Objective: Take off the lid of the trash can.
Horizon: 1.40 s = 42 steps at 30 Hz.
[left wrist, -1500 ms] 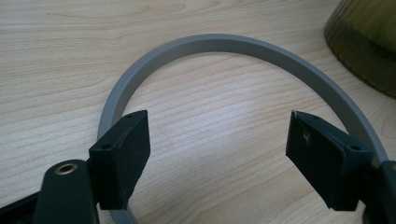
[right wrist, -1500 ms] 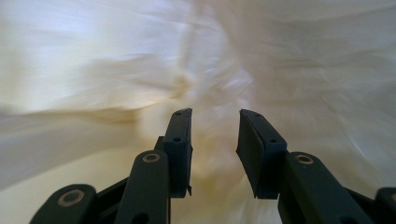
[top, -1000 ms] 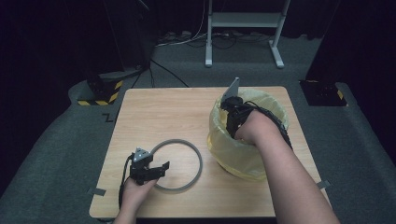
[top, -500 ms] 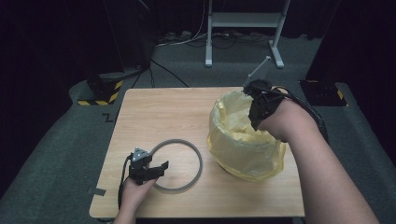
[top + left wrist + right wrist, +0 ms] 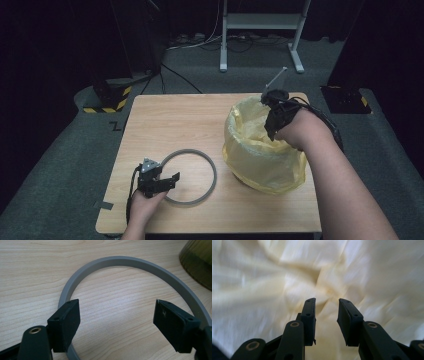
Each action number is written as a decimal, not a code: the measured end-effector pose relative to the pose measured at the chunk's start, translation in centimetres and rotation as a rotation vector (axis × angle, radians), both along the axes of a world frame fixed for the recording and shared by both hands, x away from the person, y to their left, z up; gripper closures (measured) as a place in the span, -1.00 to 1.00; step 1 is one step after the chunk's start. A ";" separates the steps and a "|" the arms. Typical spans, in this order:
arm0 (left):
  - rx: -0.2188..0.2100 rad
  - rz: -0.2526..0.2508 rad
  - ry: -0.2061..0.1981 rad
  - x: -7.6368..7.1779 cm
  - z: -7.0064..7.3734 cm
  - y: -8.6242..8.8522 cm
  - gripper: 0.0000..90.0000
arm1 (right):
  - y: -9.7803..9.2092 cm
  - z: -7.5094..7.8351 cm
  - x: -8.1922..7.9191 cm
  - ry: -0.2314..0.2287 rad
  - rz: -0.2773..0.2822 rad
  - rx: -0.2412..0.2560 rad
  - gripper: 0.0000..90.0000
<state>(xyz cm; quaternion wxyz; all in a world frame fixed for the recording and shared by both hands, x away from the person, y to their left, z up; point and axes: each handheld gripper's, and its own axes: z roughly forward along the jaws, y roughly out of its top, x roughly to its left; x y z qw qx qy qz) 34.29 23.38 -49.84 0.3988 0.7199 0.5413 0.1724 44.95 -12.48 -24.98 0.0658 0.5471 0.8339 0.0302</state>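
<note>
On the right side of the counter [image 5: 165, 115], the right tool [image 5: 270, 131] is reaching down over the rim of a bin lined with a yellow bag [image 5: 260, 155]. Looking along this tool, its two black jaws are standing a little way apart, with nothing between them, and the crinkly bag [image 5: 287, 277] is lying just past their tips. The picture there is blurry, so I cannot tell if the tips are touching the plastic. Over on the left, the left tool [image 5: 167, 181] is resting low by a grey ring [image 5: 212, 167] that is lying flat on the wood. Its jaws are spread wide, and the near left part of the ring [image 5: 125, 261] is running under one of them, but they are not squeezing it. The ring looks like the hoop that goes over the bin to hold the bag down. To do this step well, I think the right tool should be pinching only a fold of the bag near the rim and pulling it smooth and even, gently, so the thin plastic is not tearing. The left tool should be closing on the flat band of the ring, not its edge, so it is not slipping out.
</note>
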 end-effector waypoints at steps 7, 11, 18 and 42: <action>0.004 -0.009 0.006 0.1 -0.1 -0.1 -0.51 | 0.9 -1.4 4.5 -0.171 -0.072 0.038 0.45; -0.003 -0.005 0.005 0.1 -0.1 0.1 -0.51 | 1.4 -4.0 6.4 -0.150 -0.089 0.025 0.44; -0.018 0.005 0.002 0.0 0.0 0.5 -0.51 | 1.3 -6.7 6.5 -0.073 -0.084 0.004 0.32; -0.018 -0.010 0.001 0.0 0.0 0.3 -0.52 | 5.0 -2.6 4.7 -0.155 0.033 0.122 0.24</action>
